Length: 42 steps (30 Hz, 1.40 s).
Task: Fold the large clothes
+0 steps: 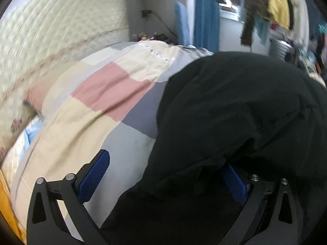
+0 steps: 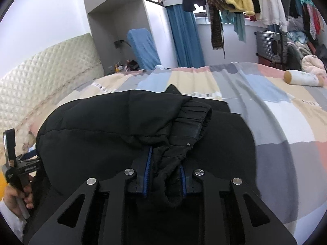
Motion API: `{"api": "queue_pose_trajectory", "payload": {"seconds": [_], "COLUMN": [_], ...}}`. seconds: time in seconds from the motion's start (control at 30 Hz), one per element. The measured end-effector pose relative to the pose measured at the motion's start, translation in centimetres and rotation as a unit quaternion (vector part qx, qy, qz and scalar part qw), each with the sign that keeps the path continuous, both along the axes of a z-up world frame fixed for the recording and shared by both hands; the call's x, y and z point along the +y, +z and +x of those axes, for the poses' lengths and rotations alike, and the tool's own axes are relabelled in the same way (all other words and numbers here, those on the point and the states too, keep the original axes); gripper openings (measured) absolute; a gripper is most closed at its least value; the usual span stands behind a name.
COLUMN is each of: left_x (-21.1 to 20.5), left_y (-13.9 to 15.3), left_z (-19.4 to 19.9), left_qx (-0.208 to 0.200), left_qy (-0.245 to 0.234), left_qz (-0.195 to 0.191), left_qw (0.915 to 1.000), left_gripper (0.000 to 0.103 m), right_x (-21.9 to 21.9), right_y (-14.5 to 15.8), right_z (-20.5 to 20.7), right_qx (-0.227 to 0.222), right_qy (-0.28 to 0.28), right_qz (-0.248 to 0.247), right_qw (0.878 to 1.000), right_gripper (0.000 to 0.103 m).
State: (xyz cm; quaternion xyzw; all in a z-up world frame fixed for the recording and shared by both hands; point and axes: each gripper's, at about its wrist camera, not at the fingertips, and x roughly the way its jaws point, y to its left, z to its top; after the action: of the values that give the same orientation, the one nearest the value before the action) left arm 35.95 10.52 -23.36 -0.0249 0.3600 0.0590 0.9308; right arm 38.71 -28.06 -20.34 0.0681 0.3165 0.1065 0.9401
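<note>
My black padded jacket [image 2: 126, 126] lies bunched on the patchwork bed cover [image 2: 276, 110], folding barely begun. My right gripper [image 2: 166, 178] fingers pinch its near cuffed edge; my left gripper [image 1: 163, 175] fingers stand wide, cloth draped over one, gripping nothing

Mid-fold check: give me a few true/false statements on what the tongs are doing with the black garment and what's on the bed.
1. The right tongs are shut on a bunched fold of the black garment. True.
2. The left tongs are clamped shut. False: their jaws stand wide apart, with cloth draped over one finger.
3. The garment lies on a patchwork bedspread. True.
4. A cylindrical bolster pillow rests on the garment. False: it lies well apart, at the bed's far right.
</note>
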Motion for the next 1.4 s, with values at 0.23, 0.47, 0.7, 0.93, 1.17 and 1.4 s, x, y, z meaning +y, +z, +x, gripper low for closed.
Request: {"api": "queue_pose_trajectory", "payload": {"seconds": [0.23,0.47,0.7,0.93,1.17,1.4], "left_x": [1.8,0.8,0.5,0.7,-0.8,-2.0], "left_y": [-0.3,-0.8,-0.7,1.1,6.1,12.0], "left_z": [0.3,0.5,0.2,-2.0,-7.0,-13.9], "left_qx": [0.003,0.011,0.012,0.013,-0.016,-0.043], "left_qy": [0.011,0.005,0.003,0.004,-0.016,-0.043], "left_qz": [-0.046,-0.045,-0.039,-0.056,-0.054,-0.086], "left_qw": [0.9989,0.9989,0.9992,0.9984,0.9983,0.9944], "left_gripper": [0.103,0.103,0.103,0.103,0.103,0.103], "right_x": [1.7,1.8,1.6,1.3,0.8,1.0], "right_y": [-1.7,-4.0,-4.5,-2.1,4.0,11.3], "right_z": [1.9,3.4,3.0,0.0,-5.6,-12.5], "right_qx": [0.01,0.026,0.03,0.018,-0.015,-0.062], "right_qy": [-0.007,-0.007,-0.014,-0.03,-0.037,-0.042], "right_qz": [-0.043,-0.052,-0.036,-0.009,0.01,0.007], "right_qw": [0.999,0.998,0.999,0.999,0.999,0.997], "right_gripper": [0.021,0.023,0.024,0.066,0.066,0.066]}}
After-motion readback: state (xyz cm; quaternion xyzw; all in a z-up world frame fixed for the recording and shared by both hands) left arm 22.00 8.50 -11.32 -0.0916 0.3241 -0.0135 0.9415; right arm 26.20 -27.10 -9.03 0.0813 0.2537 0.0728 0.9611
